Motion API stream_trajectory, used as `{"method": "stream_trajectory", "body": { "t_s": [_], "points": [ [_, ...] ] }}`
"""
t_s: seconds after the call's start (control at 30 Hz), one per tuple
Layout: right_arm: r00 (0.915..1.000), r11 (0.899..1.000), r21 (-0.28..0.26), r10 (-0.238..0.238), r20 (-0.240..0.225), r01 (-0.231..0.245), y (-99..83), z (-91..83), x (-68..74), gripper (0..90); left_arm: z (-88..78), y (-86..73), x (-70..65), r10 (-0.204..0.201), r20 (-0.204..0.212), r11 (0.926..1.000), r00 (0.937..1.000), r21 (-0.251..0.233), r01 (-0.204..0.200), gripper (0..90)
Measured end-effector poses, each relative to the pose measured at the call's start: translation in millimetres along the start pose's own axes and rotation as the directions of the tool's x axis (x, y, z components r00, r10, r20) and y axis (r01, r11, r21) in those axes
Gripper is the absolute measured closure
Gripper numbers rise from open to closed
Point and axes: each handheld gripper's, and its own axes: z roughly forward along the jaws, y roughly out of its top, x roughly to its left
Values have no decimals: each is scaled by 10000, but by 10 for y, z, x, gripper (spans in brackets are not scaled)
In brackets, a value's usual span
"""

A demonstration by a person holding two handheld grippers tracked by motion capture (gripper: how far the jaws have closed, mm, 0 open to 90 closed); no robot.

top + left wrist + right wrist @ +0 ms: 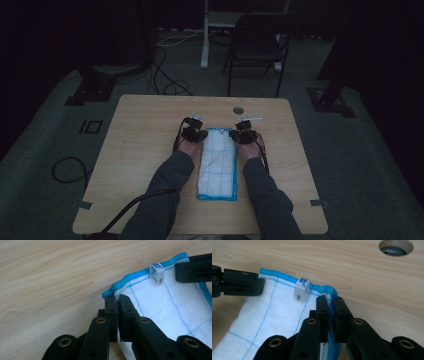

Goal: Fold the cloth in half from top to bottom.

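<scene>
Two grippers pinch the far corners of a folded white cloth [217,162] that lies flat on the wooden table [140,150], a little right of the middle, its long sides running from the far edge toward the near edge. The cloth is a long rectangle, white and slightly fluffy, bound all round with a bright blue stitched hem and crossed by thin blue stitch lines that divide it into squares. Its near end stops short of the table's near edge; its far end lies short of the round cable hole [238,109] near the far edge. A small white tag [301,289] with blue print is sewn into the far hem, between the two corners.

The left gripper [194,133] is pressed together on the far left corner: in the left gripper view its jaws meet with the cloth's edge caught between them, just inside the blue hem. The right gripper [243,135] is clamped on the far right corner, the blue hem running down between its jaws in the right gripper view. Each gripper view also shows the other gripper's black jaw tip resting on the opposite corner. The person's forearms, in dark sleeves, lie along either long side of the cloth.
</scene>
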Motion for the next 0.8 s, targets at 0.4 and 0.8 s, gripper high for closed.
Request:
{"method": "stream_trajectory", "body": {
  "t_s": [0.4, 0.8],
  "points": [
    [9997, 9982, -556, -222, -133, 214, 89, -163, 9, 853, -165, 106, -19, 61, 275, 9976, 9996, -684, -42, 873],
    [9979, 9930, -1039, -590, -259, 560, 65, -381, 109, 853, -365, 46, -51, 132, 628, 9919, 9979, -1269, -52, 871]
  ]
}}
